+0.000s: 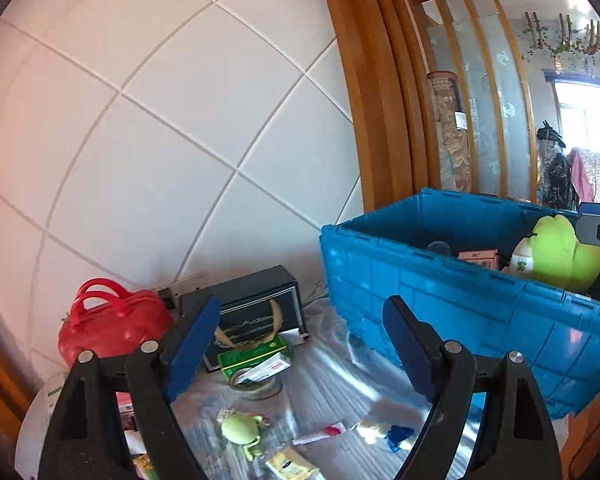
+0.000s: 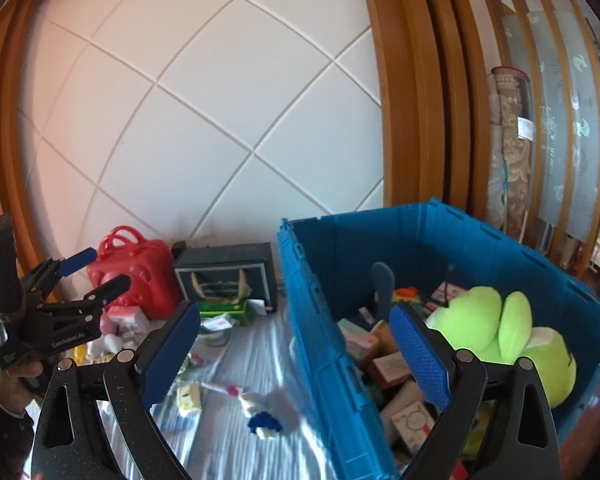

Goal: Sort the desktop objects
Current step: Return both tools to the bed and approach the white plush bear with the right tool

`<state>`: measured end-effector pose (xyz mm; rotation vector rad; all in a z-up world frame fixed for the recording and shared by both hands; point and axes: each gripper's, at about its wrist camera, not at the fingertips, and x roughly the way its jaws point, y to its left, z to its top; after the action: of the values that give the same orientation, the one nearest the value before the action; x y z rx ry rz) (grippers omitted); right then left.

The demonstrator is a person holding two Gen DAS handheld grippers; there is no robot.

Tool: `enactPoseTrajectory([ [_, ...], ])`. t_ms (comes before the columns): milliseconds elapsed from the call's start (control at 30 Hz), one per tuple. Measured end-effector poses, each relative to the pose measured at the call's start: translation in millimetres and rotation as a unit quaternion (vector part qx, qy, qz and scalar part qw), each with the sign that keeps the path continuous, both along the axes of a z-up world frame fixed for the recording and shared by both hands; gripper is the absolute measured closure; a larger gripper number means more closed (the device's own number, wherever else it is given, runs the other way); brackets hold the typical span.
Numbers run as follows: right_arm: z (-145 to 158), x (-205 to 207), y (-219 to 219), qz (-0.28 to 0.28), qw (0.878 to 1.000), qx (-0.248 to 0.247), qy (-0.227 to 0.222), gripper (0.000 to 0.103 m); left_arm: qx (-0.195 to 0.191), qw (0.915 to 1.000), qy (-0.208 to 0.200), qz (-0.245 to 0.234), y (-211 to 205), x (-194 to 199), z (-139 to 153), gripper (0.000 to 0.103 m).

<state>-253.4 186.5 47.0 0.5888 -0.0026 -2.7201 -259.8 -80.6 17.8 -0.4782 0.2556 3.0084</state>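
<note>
Both spread wide, holding nothing: left gripper [image 1: 300, 344] over table clutter, lower centre — right gripper [image 2: 296, 348] at blue crate [image 2: 300, 320] wall; green plush [image 2: 500, 332] inside, seemingly frog-shaped.

The right gripper [image 2: 296, 354] fills the lower frame, fingers [image 2: 171, 354] spread wide with nothing between them. At right, the blue crate [image 2: 312, 320] holds a green plush [image 2: 496, 328] among boxes. At left, the left gripper [image 2: 86, 276] hangs agape near a red handbag [image 2: 140, 276].
</note>
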Motion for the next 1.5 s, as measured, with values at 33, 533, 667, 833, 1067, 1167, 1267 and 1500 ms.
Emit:
enactPoseTrajectory([
  [33,-3.2,3.1,-6.8,0.003,1.0,-0.001,-0.003,0.006,-0.005,1.0,-0.001,0.006,-9.1,6.5,-3.5,0.019],
  [533,-88.1,24.1,-113.7,0.066,0.995,0.035,-0.065,0.006,-0.018,0.9921,-0.119,0.033,-125.6,83.2,-127.0,0.019],
  [667,-126.9,13.3,-131.1,0.08,0.99,0.065,-0.093,0.006,-0.027,0.988,-0.152,0.011,-124.5,91.3,-169.4,0.019],
  [833,-182.5,-7.2,-139.3,0.103,0.978,0.108,-0.147,0.006,-0.021,0.9799,-0.198,-0.013,-116.7,84.1,-220.8,0.019],
  [1067,-245.6,-46.2,-130.0,0.121,0.96,0.144,-0.205,0.012,-0.013,0.9669,-0.254,-0.02,-113.4,61.8,-274.3,0.022],
  [1167,-266.4,-66.7,-127.4,0.128,0.953,0.143,-0.233,0.017,-0.012,0.9604,-0.275,-0.043,-108.1,55.9,-286.4,0.03],
  [1267,-284.5,-83.9,-127.8,0.128,0.948,0.15,-0.25,0.019,-0.025,0.9514,-0.298,-0.073,-100.6,51.2,-298.5,0.043],
  [1500,-319.4,-118.8,-133.9,0.134,0.934,0.172,-0.282,0.028,-0.004,0.9359,-0.341,-0.09,-107.2,43.2,-320.0,0.068],
])
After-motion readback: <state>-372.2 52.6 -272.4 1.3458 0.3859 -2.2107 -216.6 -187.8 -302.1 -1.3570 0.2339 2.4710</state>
